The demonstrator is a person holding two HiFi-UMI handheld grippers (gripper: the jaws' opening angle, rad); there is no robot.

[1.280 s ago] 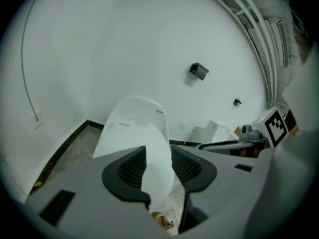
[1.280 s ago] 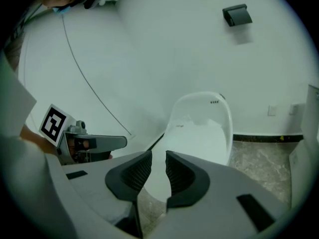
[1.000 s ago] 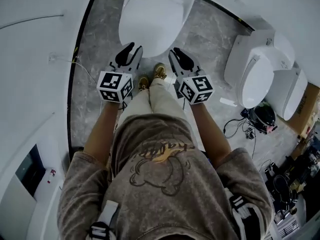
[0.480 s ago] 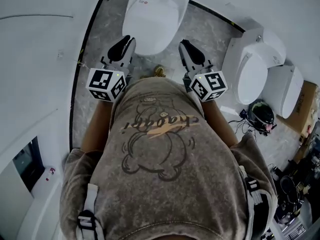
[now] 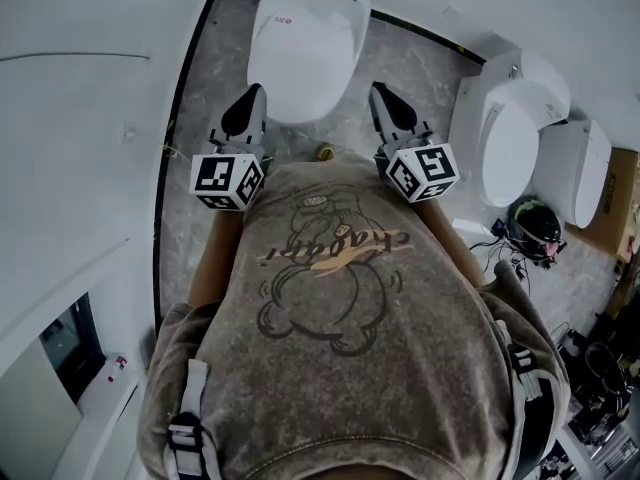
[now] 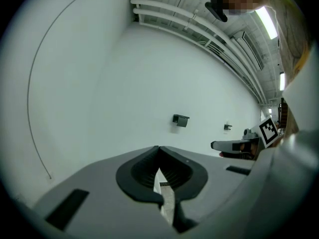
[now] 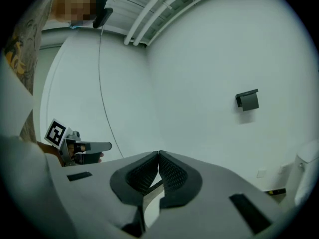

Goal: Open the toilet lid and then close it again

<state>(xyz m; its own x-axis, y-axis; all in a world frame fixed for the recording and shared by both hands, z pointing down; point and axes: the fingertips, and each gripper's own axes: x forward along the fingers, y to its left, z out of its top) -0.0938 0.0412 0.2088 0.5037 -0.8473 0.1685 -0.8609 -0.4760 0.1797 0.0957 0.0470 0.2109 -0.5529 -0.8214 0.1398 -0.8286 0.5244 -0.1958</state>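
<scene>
Well, the person stands right in front of the toilet point(image 5: 305, 43) and holds one claw in each hand. The toilet is white and sits on a grey stone floor point(image 5: 195, 198) against a white wall point(image 5: 90, 28). Its lid point(image 5: 300, 63) is down flat, so the toilet is shut.

From the head view, the left claw point(image 5: 250, 98) is by the left side of the toilet's front end. The right claw point(image 5: 385, 98) is by the right side. The toilet's front end shows between the two claws. Neither claw touches the lid or the toilet.

The left claw has just been closing. Now its two black tips are pressed together, with nothing between them. In the left gripper view, only a thin slit is left lower down behind the tips, and it shows just pale floor. The right claw has just been closing too. Its tips also meet, and it pinches nothing.

Both claws point out nearly level. Each gripper view looks over the tips at the plain white wall, where a small dark box point(image 6: 180, 120) hangs. Each one also shows the other claw off to the side.

Each claw has a white cube with black squares on its back end. The left cube point(image 5: 228, 180) and the right cube point(image 5: 420, 173) sit just in front of the person's brown shirt point(image 5: 330, 348).

Off to the right, two more toilets point(image 5: 510, 148) stand side by side, well apart from the claws.
</scene>
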